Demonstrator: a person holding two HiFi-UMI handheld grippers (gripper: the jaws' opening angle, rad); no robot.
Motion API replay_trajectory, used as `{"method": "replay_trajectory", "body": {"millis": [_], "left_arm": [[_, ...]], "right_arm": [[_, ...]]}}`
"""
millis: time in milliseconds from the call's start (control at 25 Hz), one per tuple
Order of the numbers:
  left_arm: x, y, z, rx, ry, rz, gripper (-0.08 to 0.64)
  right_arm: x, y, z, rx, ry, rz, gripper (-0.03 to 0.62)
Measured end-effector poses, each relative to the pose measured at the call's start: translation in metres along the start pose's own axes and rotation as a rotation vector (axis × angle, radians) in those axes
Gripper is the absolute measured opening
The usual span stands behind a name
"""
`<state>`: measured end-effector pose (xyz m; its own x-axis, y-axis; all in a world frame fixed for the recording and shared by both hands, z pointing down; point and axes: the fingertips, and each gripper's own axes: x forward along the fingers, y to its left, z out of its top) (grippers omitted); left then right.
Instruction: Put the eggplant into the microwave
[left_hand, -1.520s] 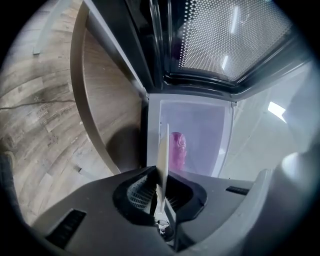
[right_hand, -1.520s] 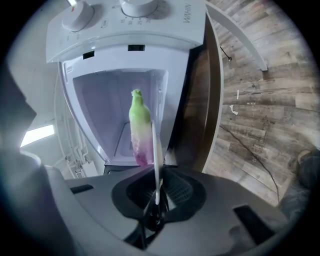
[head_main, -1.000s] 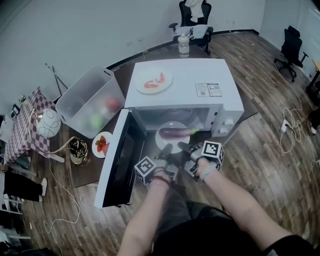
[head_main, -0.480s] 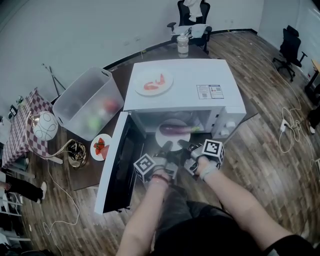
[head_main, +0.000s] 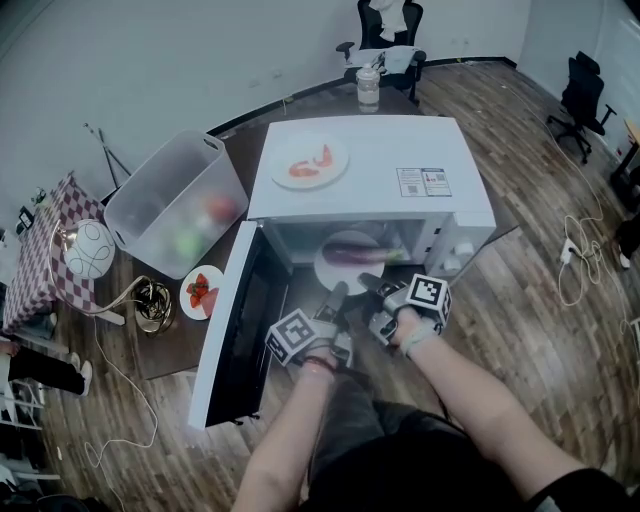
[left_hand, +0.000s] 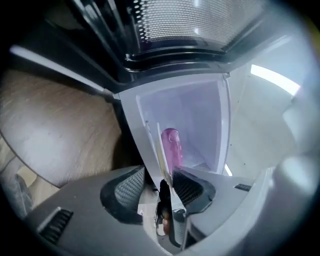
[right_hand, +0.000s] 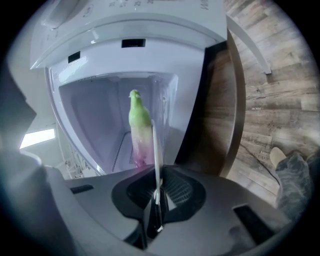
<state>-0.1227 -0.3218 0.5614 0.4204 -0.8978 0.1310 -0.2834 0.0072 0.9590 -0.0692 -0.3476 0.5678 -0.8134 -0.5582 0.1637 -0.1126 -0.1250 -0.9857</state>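
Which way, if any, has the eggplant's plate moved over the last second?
Yes. The plate carrying the eggplant has slid deeper into the microwave, further under the front edge of its top.

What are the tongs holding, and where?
The right tongs pinch the near rim of the white plate carrying the eggplant. The left tongs are opening, with that rim between them but not pinched.

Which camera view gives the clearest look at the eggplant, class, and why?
The head view: the eggplant shows full length, purple body to green stem, lying on the plate at the mouth of the open microwave. The left gripper view shows only its purple end; the right gripper view its green stem end, foreshortened.
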Motion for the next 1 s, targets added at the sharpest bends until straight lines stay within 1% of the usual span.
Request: {"method": "replay_trajectory", "body": {"millis": [120,280,440,520,600,680,760,800,880,1000], "left_arm": [[-0.004,-0.001,0.0,0.166,-0.017,0.001,0.176],[-0.012,-0.002,0.001,0.367,-0.052,0.004,0.178],[-0.016,-0.008,-0.005,0.579,-0.017,0.022,0.176],[-0.016,-0.01,-0.011,0.688,0.023,0.042,0.142],[-0.013,-0.014,-0.016,0.781,0.059,0.054,0.073],[-0.011,-0.015,-0.018,0.83,0.084,0.064,0.06],[-0.008,-0.015,-0.02,0.851,0.107,0.071,0.032],[-0.008,-0.014,-0.021,0.862,0.116,0.075,0.032],[-0.007,-0.014,-0.02,0.888,0.121,0.085,0.005],[-0.004,-0.017,-0.017,0.922,0.116,0.092,0.005]], "right_arm": [[0.0,-0.002,0.003,0.001,-0.001,-0.01,0.026],[0.001,-0.004,0.007,-0.017,-0.006,-0.02,0.025],[0.002,-0.003,0.011,-0.013,-0.016,-0.025,0.025],[0.004,-0.002,0.01,-0.011,-0.015,-0.027,0.025],[0.005,-0.001,0.009,-0.009,-0.016,-0.029,0.025],[0.007,0.0,0.01,-0.01,-0.018,-0.031,0.025],[0.008,0.0,0.011,-0.016,-0.017,-0.036,0.025],[0.009,0.0,0.011,-0.017,-0.016,-0.037,0.025],[0.011,0.0,0.012,-0.025,-0.012,-0.037,0.025],[0.013,0.002,0.013,-0.038,-0.006,-0.041,0.025]]}}
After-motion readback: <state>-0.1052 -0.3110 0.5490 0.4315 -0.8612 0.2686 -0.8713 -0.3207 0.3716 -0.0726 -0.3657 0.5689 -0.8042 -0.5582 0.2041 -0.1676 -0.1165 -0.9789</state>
